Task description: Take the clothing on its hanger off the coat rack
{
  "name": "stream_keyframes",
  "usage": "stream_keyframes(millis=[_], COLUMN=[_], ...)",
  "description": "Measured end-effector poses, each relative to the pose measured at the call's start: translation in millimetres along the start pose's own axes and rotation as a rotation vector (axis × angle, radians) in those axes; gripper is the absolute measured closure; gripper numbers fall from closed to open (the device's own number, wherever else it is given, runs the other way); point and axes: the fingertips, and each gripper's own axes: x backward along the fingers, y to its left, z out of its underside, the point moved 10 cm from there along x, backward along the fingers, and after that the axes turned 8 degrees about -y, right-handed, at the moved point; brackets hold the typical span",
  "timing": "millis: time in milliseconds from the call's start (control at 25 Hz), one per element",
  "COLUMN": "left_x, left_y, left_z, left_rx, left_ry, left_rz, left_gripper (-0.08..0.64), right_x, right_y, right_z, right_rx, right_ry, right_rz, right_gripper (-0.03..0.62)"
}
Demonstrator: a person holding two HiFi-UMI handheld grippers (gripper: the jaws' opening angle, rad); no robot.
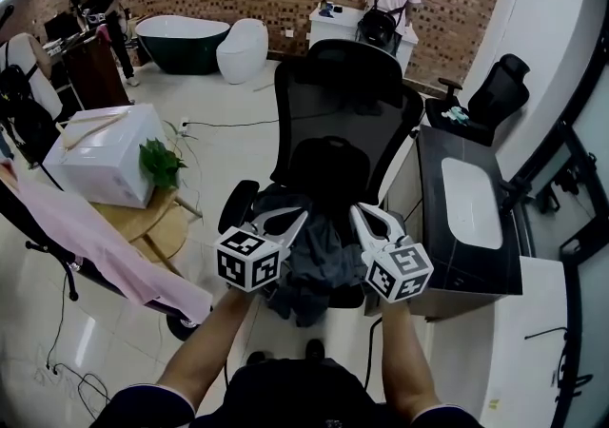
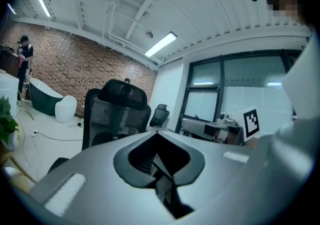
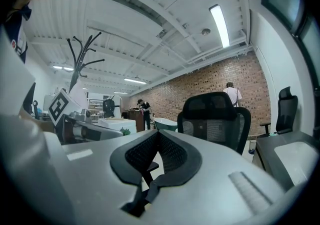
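Note:
A pink garment point(image 1: 100, 238) hangs spread out at the left edge of the head view, over a dark rail; its hanger is not visible. The black branches of the coat rack point(image 3: 83, 53) rise at the left of the right gripper view. My left gripper point(image 1: 303, 214) and right gripper point(image 1: 356, 209) are held side by side above a black office chair point(image 1: 348, 103), well right of the pink garment. Both are shut with nothing between their jaws, as the left gripper point(image 2: 156, 132) and right gripper point(image 3: 159, 132) show in their own views. Dark grey clothing point(image 1: 314, 269) lies crumpled on the chair seat below them.
A white box point(image 1: 100, 155) and a green plant point(image 1: 160, 165) sit on a round wooden table point(image 1: 157, 223) at left. A black desk point(image 1: 471, 217) stands at right with a second chair point(image 1: 490, 98). A bathtub point(image 1: 181, 41) and people are at the brick wall.

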Motion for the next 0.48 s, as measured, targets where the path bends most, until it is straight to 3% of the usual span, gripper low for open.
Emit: stream_keyframes(millis=[480], left_x=[2.2], left_y=[2.4], left_z=[-2.0], left_rx=[-0.003], left_ry=[0.002], left_rz=[-0.005], left_gripper=[0.549], right_x=[-7.1], right_y=[3.5], right_z=[-1.3], right_rx=[-0.003], right_ry=[-0.006], right_rz=[-0.020], right_gripper=[0.592])
